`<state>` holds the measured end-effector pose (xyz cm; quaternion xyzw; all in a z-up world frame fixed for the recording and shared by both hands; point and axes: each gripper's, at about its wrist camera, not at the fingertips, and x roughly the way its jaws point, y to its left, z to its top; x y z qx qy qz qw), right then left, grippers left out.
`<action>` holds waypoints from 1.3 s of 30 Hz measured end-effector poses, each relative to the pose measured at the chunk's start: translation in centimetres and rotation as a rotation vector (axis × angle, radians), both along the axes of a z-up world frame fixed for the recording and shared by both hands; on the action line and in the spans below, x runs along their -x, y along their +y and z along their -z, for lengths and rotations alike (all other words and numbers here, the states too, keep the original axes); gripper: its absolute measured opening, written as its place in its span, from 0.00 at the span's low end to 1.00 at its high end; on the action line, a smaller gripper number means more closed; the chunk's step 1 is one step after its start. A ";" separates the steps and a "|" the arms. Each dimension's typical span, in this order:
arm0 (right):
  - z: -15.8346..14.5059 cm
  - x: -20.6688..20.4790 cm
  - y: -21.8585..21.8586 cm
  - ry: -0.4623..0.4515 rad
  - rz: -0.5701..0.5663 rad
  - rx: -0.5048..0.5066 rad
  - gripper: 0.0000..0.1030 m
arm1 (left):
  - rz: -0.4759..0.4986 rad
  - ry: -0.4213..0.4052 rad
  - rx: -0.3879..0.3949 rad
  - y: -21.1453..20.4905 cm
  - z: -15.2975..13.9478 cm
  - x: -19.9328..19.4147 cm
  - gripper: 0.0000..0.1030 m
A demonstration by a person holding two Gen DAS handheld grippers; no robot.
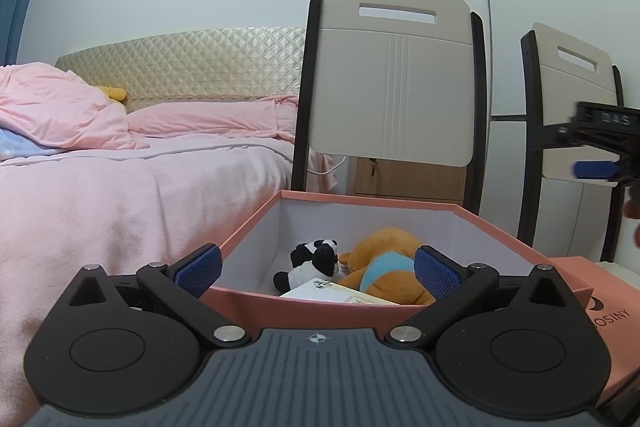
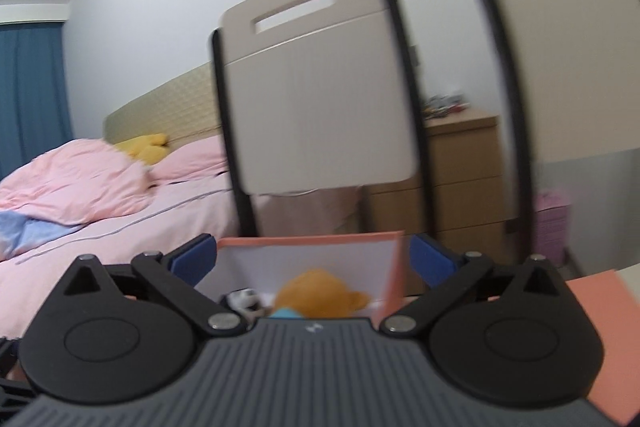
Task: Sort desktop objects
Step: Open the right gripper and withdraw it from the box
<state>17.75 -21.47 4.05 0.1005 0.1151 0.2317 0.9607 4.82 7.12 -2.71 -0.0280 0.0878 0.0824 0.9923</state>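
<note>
A salmon-pink box (image 1: 504,231) with a white inside stands open in front of me. In it lie a black-and-white panda plush (image 1: 314,263), an orange plush with a light blue patch (image 1: 384,263) and a white booklet (image 1: 340,293). My left gripper (image 1: 318,269) is open and empty over the box's near rim. My right gripper (image 2: 312,259) is open and empty, facing the same box (image 2: 394,267); the orange plush (image 2: 320,291) and panda (image 2: 244,299) show there, blurred. The right gripper also shows in the left wrist view (image 1: 600,159) at the far right edge.
The box's pink lid (image 1: 612,311) lies to the right, also in the right wrist view (image 2: 608,327). Two beige chair backs (image 1: 394,79) (image 1: 576,95) stand behind the box. A pink bed (image 1: 120,195) is on the left. A wooden dresser (image 2: 460,183) stands behind the chairs.
</note>
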 end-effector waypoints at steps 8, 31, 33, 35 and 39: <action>2.4 -0.4 -4.8 -0.046 0.181 0.187 1.00 | 0.006 0.005 -0.005 -0.2 0.0 -0.1 1.00; 12.0 -12.3 -8.7 0.434 0.404 0.434 1.00 | 0.032 0.047 0.006 -0.2 0.3 -0.7 1.00; 12.1 -12.4 -8.4 0.439 0.396 0.449 1.00 | 0.030 0.047 0.007 -0.2 0.4 -0.7 1.00; 12.2 -12.5 -8.5 0.444 0.391 0.441 1.00 | 0.029 0.048 0.008 -0.2 0.4 -0.7 1.00; 12.1 -12.9 -8.8 0.465 0.385 0.408 1.00 | 0.031 0.048 0.005 -0.3 0.4 -0.7 1.00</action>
